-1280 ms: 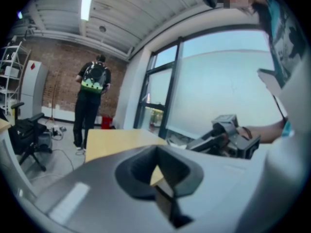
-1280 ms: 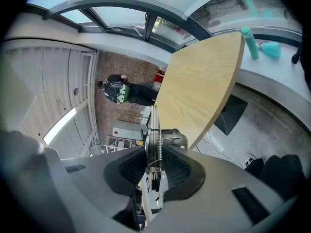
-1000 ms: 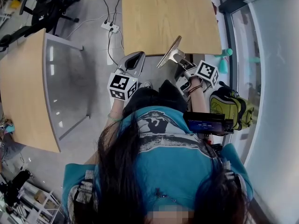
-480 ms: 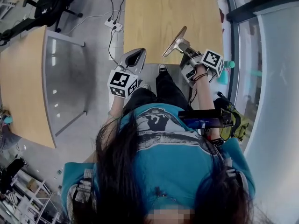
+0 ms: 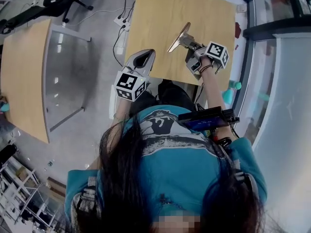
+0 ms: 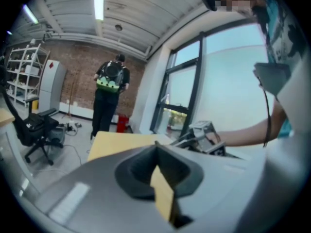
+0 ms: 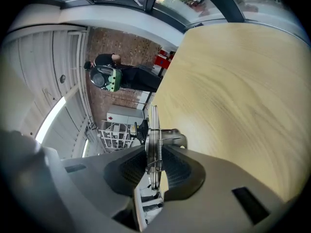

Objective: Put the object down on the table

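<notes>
We see a room with a grey floor [image 5: 92, 28], a brick wall [image 6: 80, 84] and tall windows [image 6: 218, 91]. Over the wooden table [image 5: 155, 13], the right gripper [image 5: 188, 42] clamps a metal tool [image 5: 178, 37]. The left gripper [image 5: 146, 57], near the table's edge, has its 2 jaws pressed together on nothing.

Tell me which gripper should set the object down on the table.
Right. The right gripper is clamped on the metal object and holds it over the wooden table. The left gripper holds nothing, by the table's near edge.
</notes>
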Available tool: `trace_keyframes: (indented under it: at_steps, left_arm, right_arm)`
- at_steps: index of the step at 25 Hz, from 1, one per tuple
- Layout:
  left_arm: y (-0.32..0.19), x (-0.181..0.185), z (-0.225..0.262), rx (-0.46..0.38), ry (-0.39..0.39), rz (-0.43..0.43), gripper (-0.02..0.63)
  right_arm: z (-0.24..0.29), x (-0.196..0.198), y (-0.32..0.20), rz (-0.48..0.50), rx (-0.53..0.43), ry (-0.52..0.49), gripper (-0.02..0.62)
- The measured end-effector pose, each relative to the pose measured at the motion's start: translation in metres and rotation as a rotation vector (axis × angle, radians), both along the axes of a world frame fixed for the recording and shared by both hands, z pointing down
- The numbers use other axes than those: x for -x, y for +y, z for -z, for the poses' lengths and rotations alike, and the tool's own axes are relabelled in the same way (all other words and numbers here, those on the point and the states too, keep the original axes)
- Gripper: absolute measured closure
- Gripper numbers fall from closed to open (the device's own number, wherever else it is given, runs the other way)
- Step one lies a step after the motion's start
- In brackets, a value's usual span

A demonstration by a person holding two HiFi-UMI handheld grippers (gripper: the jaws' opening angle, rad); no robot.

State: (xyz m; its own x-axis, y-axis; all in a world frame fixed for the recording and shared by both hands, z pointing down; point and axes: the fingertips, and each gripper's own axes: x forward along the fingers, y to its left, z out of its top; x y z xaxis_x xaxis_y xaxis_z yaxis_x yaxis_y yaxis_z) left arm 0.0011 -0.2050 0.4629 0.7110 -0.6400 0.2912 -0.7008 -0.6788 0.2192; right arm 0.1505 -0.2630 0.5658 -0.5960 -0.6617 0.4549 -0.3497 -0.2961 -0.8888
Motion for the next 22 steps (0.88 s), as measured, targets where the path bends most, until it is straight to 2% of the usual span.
trace_keyframes:
  at_steps: [4,13,18,22]
  left_arm:
    - [-0.013,0.01,-0.004,0.019,-0.008,0.033,0.604]
    - [-0.015,0.019,-0.011,0.052,-0.029,0.139,0.606]
    - [-0.017,0.019,-0.014,0.059,-0.037,0.165,0.606]
    - [-0.015,0.017,-0.016,0.062,-0.042,0.176,0.605]
  right_arm:
    - [-0.027,0.011,-0.033,0.044,0.036,0.021,0.502]
    - [-0.074,0.009,-0.071,0.105,0.104,0.059,0.502]
    - [-0.1,0.006,-0.073,0.122,0.147,0.09,0.502]
    - [-0.109,0.004,-0.071,0.146,0.14,0.116,0.502]
